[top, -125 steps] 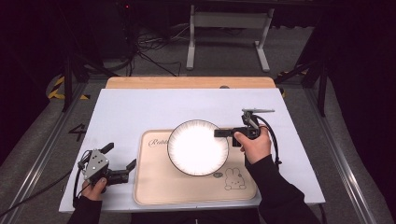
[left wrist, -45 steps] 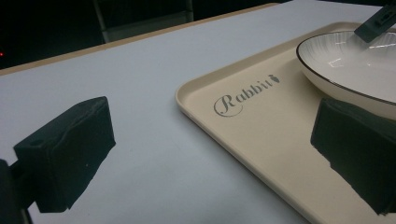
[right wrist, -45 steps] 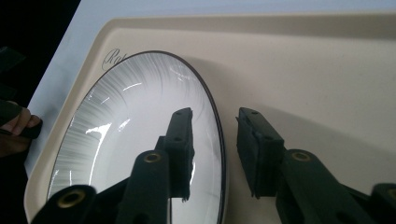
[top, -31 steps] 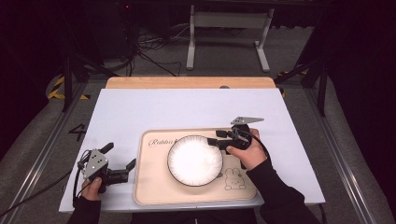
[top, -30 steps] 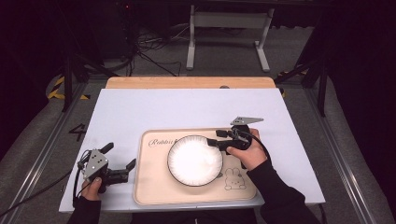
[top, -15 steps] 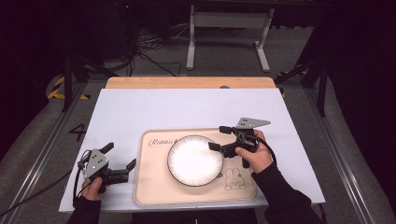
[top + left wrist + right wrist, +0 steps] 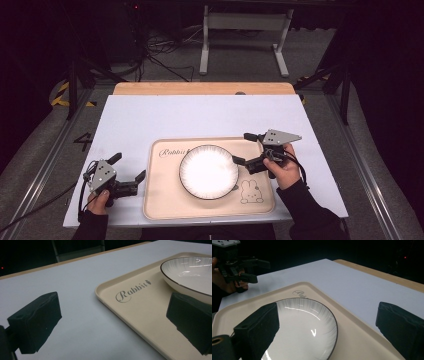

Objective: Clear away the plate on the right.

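The right gripper hangs with its jaws wide apart and nothing between them; they have just been opening, off the plate's right rim. The plate lies just to that gripper's left, in the middle of the tray, rim and nearer jaw close but apart.

The left gripper rests on the table past the tray's left edge, jaws spread just as wide and holding nothing, the plate well off to its right.

From above, a rabbit drawing shows on the tray just below the right gripper. The left gripper view instead gives the word Rabbit printed near the tray's corner and the plate's ribbed outer wall behind its right-hand jaw. The right gripper view looks across the plate's glossy inside and dark rim line, with the left gripper far off at the upper left.

Bare tabletop runs wide beyond both grippers, up to a wooden strip at the far edge. The tray's raised lip stands just beside the left gripper; the right gripper hangs over the tray's right part.
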{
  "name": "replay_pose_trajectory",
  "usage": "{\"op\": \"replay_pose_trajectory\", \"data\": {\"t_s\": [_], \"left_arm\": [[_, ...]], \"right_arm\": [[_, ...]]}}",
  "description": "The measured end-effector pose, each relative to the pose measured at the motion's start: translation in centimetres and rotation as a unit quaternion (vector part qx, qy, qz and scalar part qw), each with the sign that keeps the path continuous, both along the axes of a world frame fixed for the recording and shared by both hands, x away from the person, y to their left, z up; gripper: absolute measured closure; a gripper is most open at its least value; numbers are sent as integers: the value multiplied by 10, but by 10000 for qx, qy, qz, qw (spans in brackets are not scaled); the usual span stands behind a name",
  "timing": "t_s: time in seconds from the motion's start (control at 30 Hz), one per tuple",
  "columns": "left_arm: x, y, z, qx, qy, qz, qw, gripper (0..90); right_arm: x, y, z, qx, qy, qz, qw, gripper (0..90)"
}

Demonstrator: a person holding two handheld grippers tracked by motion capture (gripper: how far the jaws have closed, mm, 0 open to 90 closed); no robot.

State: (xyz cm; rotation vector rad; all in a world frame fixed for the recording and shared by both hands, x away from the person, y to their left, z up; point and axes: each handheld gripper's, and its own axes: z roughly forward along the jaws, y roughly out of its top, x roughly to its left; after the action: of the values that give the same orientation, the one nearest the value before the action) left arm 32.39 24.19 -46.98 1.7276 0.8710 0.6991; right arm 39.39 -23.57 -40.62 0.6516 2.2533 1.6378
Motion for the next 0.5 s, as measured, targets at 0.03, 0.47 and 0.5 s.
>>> {"op": "replay_pose_trajectory", "data": {"t_s": [0.03,0.47,0.5], "left_arm": [[0,0,0,-1,0,1,10000,3],[0,0,0,-10,5,-2,10000,3],[0,0,0,-10,6,-2,10000,3]], "right_arm": [[-1,-2,0,3,-19,-13,10000,51],[-11,-36,3,98,-230,-419,9988,51],[-11,-39,3,112,-256,-452,9986,51]]}}
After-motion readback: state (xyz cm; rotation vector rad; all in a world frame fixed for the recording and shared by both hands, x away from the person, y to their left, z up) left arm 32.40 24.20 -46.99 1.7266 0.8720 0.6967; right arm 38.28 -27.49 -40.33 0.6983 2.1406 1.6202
